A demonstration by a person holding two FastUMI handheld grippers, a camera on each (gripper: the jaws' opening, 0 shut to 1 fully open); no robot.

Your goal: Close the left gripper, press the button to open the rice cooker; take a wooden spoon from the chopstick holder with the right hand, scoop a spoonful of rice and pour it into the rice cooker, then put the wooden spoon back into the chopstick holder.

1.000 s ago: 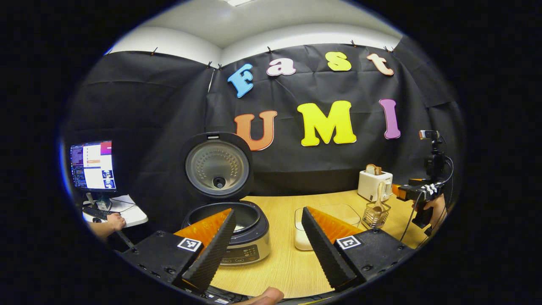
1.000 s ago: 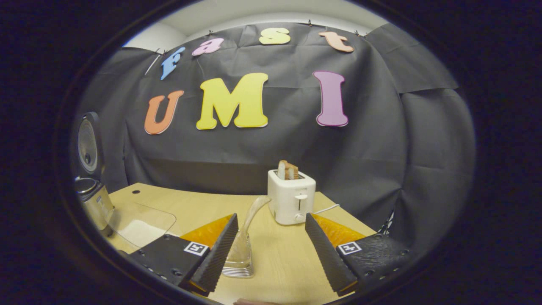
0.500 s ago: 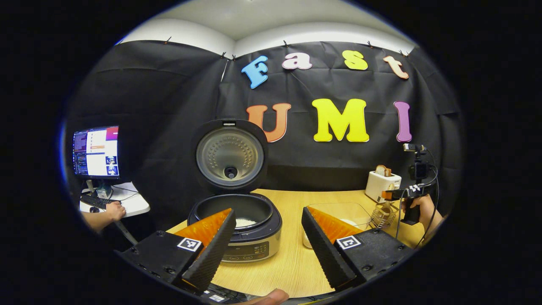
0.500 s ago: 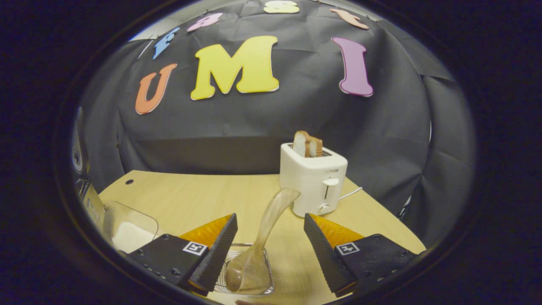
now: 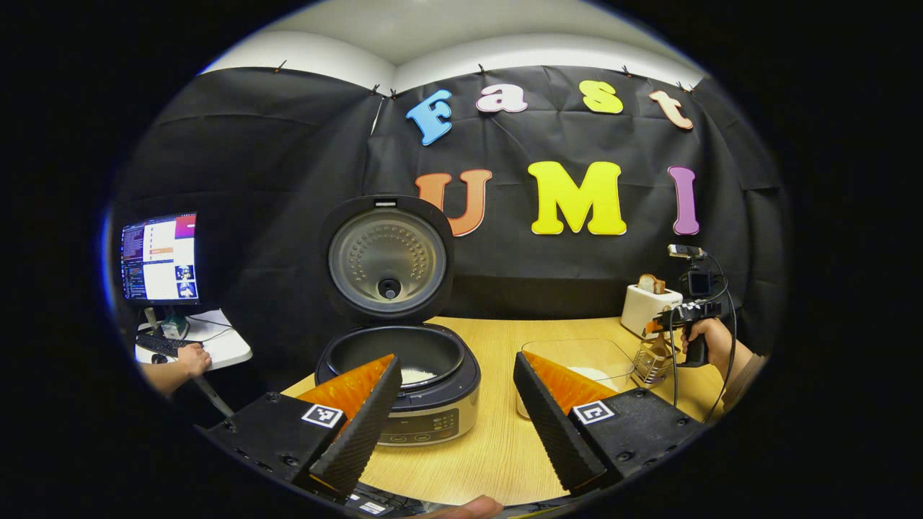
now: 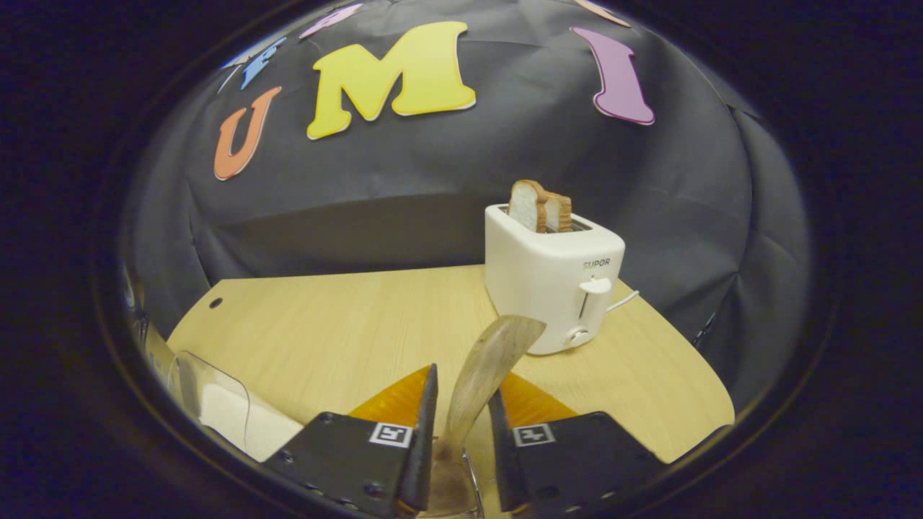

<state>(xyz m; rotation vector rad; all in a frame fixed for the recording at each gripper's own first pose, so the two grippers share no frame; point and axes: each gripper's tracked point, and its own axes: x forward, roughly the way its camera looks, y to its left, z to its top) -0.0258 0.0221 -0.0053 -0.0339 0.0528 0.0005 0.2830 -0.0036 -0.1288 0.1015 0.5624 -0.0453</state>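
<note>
Two grippers are at work, and their jaws stand very differently. In the right gripper view the right gripper [image 6: 461, 432] has its jaws drawn close around the handle of the wooden spoon [image 6: 490, 357], which rises between them and leans to the right; the fingers lie just beside the handle on both sides, but whether both press on it I cannot tell. At the bottom edge between the fingers the wire rim of the chopstick holder [image 6: 472, 468] shows, with the spoon's lower part going down into it. Behind the spoon stands a white toaster [image 6: 551, 277] holding two slices of bread [image 6: 539, 207], and at lower left is a clear tray of rice [image 6: 216, 400], all on the wooden bench [image 6: 346, 324]. In the left gripper view the left gripper [image 5: 451, 425] holds its jaws wide apart with nothing between them, poised above the near edge of the bench. Just beyond its left finger sits the rice cooker [image 5: 411, 382], lid upright and open, with some rice in the pot. The right gripper also shows here, far right, held by a hand [image 5: 714, 342] above the chopstick holder.
</note>
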